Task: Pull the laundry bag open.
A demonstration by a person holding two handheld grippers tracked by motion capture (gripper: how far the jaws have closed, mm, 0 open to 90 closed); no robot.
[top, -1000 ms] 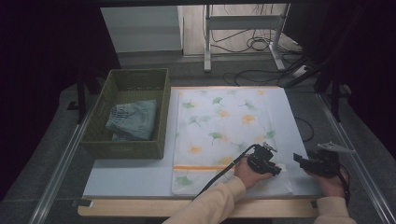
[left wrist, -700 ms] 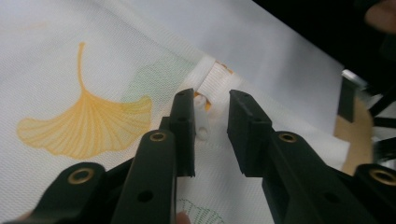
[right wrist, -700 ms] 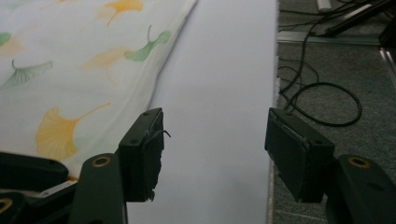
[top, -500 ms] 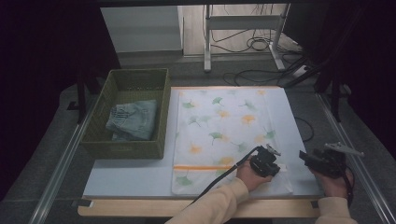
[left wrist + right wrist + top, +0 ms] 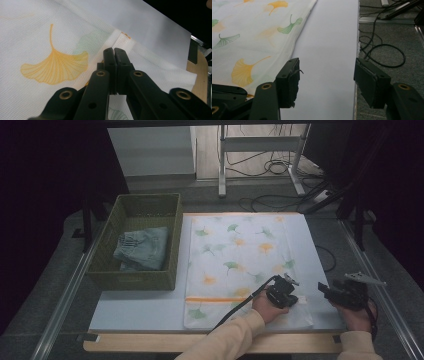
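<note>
A white pillowcase (image 5: 240,260) printed with orange and green ginkgo leaves lies flat on the white board (image 5: 140,310). My left gripper (image 5: 294,299) rests on its near right corner. Its jaws have just been closing and now meet on the pillowcase's (image 5: 50,37) hem, where a fold of the cloth rises to the tips of my left gripper (image 5: 115,51). My right gripper (image 5: 326,289) hovers to the right of the pillowcase, beside the left gripper. It (image 5: 327,75) is open over the bare board (image 5: 329,45), with nothing between the jaws, and the pillowcase's (image 5: 262,37) edge lies to the left.
A green woven basket (image 5: 105,245) at the left of the board holds folded blue denim (image 5: 142,247). A wooden strip (image 5: 150,342) runs along the table's near edge. Cables (image 5: 384,55) lie on the grey floor past the board's right edge. A metal stand (image 5: 260,150) is behind the table.
</note>
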